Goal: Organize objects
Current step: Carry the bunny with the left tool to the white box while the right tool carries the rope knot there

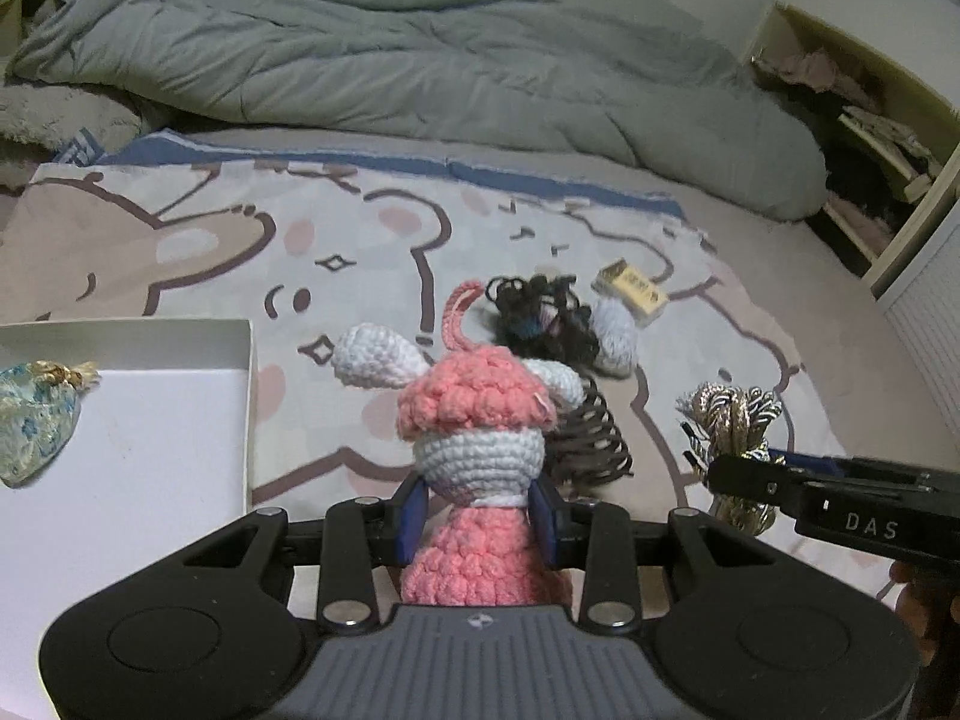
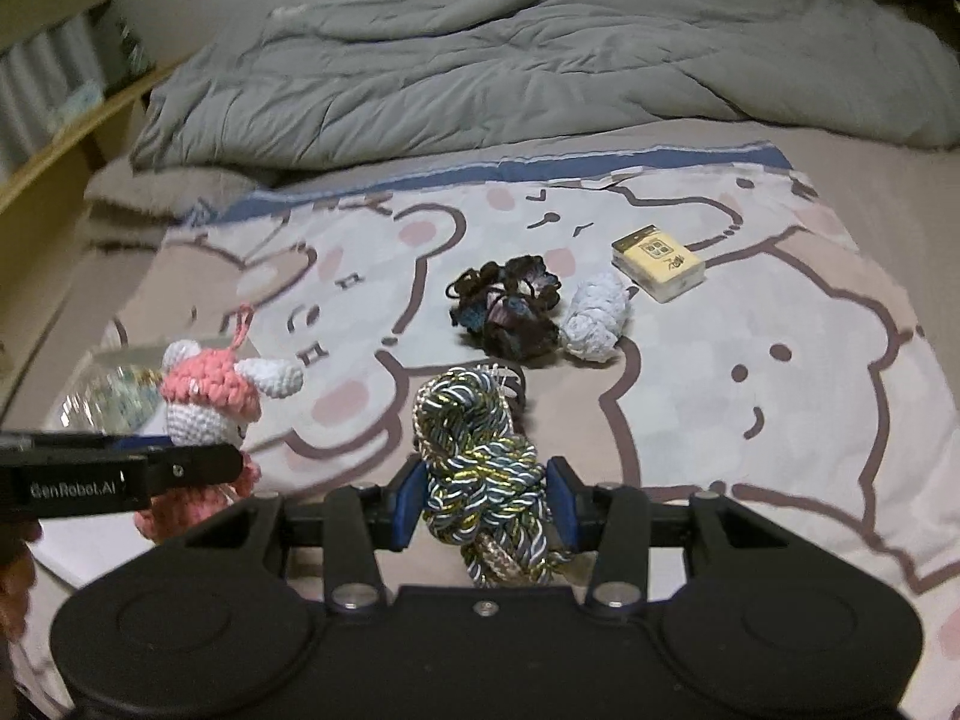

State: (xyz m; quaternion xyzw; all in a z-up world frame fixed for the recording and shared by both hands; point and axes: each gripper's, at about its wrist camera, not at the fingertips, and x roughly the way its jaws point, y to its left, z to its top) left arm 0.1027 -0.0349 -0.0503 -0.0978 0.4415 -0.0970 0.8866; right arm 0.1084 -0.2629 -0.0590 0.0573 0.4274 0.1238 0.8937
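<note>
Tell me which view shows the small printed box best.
The right wrist view: the box lies unobstructed with its printed top facing the camera. In the left wrist view it is smaller, blurred, and its print unreadable.

You see a pink-and-white crochet doll [image 1: 474,438], a gold, blue and white twisted cord [image 2: 480,468], a grey quilt [image 1: 390,60], and a bear-print sheet [image 2: 780,360].

1 crochet doll [image 1: 474,420], 1 cord bundle [image 2: 480,468], 1 dark scrunchie [image 2: 510,312], 1 white crochet piece [image 2: 597,317], 1 small box [image 2: 657,267], 1 white tray [image 1: 249,396], 1 pouch [image 1: 33,420].
</note>
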